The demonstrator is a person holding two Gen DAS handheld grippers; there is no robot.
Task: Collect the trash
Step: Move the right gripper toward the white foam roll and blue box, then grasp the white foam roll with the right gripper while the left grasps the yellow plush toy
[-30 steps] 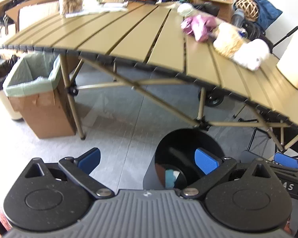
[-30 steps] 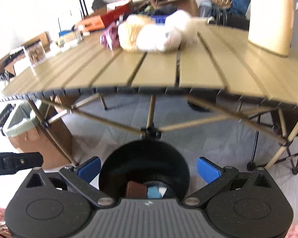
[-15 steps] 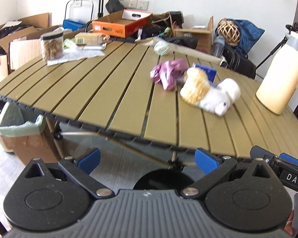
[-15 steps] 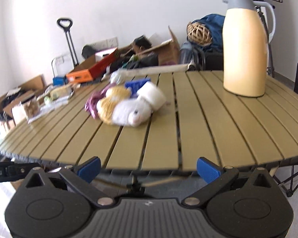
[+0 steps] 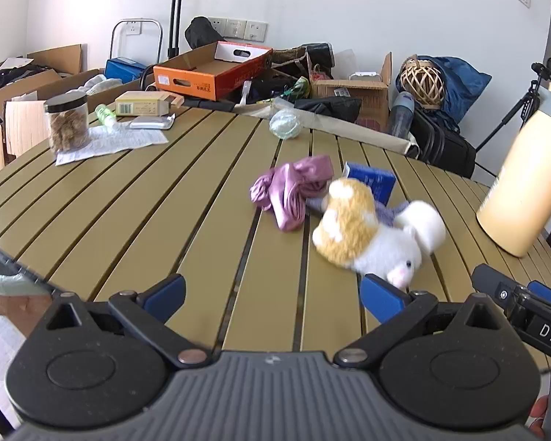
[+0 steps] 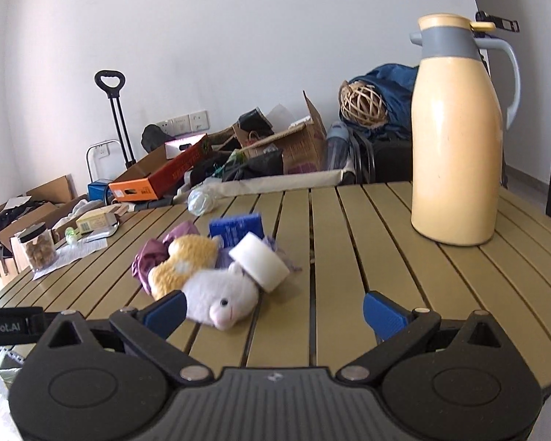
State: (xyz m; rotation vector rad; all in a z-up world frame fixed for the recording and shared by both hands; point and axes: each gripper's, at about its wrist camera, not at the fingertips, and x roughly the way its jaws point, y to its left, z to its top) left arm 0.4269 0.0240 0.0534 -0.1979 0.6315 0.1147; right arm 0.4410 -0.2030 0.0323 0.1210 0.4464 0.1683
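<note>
A: What has changed?
B: Both views have risen from the bin under the table to the tabletop (image 5: 136, 220), so I judge a fresh pick is starting.
A: The grippers?
B: Left gripper (image 5: 272, 296) and right gripper (image 6: 273, 314) gape wide, empty, touching nothing.
A: The trash?
B: Past the plush toy (image 6: 205, 286): a crumpled purple wrapper (image 5: 294, 191), then a clear plastic wad (image 5: 284, 128).
</note>
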